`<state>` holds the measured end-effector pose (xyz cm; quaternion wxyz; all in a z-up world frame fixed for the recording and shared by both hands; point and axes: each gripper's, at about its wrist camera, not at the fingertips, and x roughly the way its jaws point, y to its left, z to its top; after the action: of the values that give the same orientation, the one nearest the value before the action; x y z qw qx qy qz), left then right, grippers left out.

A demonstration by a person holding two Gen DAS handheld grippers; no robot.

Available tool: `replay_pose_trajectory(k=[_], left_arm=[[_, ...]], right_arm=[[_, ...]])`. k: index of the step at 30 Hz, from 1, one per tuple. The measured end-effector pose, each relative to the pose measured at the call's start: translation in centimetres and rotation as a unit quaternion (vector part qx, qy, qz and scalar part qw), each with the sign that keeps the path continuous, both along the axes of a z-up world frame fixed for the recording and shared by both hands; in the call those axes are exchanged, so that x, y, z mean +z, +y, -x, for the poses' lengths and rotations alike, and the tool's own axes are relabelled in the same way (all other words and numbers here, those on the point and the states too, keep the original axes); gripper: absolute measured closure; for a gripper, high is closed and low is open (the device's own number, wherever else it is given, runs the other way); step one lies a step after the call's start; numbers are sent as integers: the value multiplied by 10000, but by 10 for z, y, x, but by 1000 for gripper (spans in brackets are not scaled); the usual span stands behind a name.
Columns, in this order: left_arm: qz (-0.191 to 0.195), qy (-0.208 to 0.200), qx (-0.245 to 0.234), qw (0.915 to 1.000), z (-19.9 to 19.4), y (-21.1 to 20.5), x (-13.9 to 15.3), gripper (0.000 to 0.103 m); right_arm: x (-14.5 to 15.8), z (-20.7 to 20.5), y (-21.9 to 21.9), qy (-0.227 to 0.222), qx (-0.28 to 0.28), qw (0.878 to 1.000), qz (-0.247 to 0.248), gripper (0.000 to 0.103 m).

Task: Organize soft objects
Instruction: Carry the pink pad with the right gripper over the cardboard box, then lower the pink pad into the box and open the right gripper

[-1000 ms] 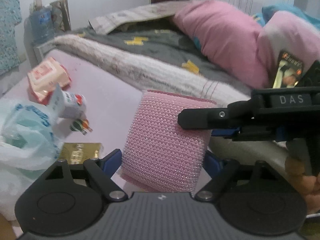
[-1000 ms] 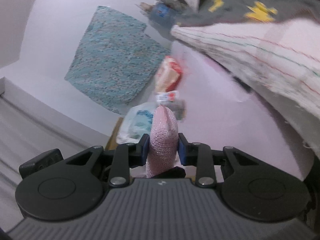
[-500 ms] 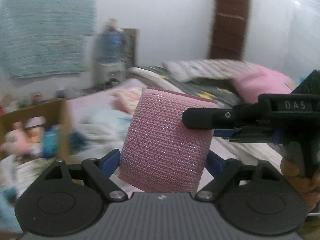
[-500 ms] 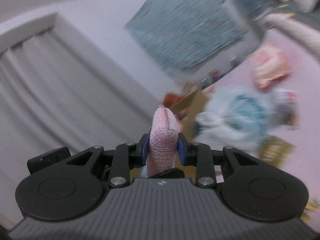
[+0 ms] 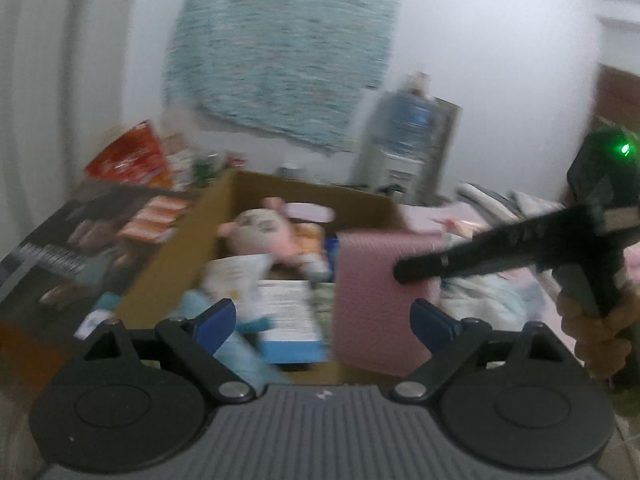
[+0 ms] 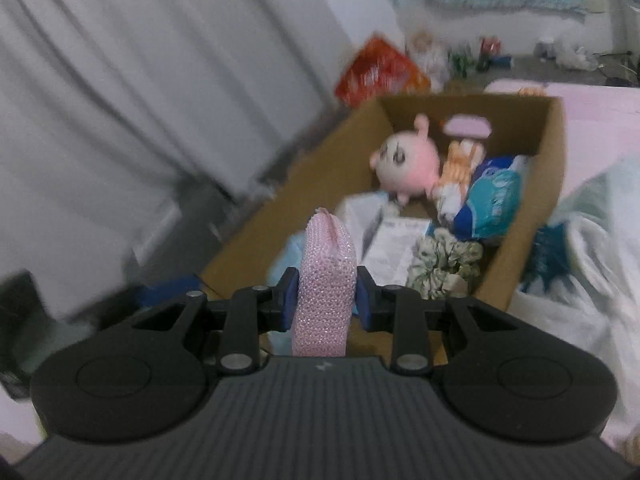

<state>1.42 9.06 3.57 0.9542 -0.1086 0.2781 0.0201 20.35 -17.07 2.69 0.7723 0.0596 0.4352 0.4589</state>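
My right gripper (image 6: 324,296) is shut on a pink knitted sponge (image 6: 324,284) and holds it upright over the near end of a cardboard box (image 6: 536,208). In the left wrist view the sponge (image 5: 380,300) hangs in the right gripper (image 5: 404,272), in front of my open, empty left gripper (image 5: 324,320). The box (image 5: 176,256) holds a pink plush doll (image 6: 404,160), an orange plush (image 6: 456,176), a blue packet (image 6: 492,204), a green scrunchie (image 6: 448,260) and white cartons (image 6: 396,244).
A white plastic bag (image 6: 592,280) lies right of the box on the pink bed (image 6: 592,104). A red snack bag (image 6: 380,72) leans behind the box by the curtain (image 6: 120,100). A water bottle (image 5: 404,132) stands by the wall under a teal mat (image 5: 280,56).
Both grippers have swung left from the bed to the cardboard box. The right gripper still grips the pink sponge, which now sits to the right of the left gripper's open jaws.
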Motion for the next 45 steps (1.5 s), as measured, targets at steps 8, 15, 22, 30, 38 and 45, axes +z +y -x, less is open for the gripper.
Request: replay_pose_trajectory(k=[8,15,22,30,38,45], left_arm=[[188,24,436,9989,14,52,-7,8],[292,45,343,9990,15,62,-17,8],[363,43,264,9990,13,63,-22,8],[398,91,267,9988,13,63,-24,8],[353,67,273,9990,14,61,-20,8],[316,43,242,9992,15,58,-17,8]], right_arm=[[-50,-23,82,722,851,9873,1132,72],[-61,-24,100,159,601,9760,2088,38],[-46,-34,87,-120,140,9801,1976,38],[-76,-51,111,-26,235,9719,2341,57],[-91,-42,114,498,553,9725,2206,60],[-55,-41,83,309,197,9899,1368,57]])
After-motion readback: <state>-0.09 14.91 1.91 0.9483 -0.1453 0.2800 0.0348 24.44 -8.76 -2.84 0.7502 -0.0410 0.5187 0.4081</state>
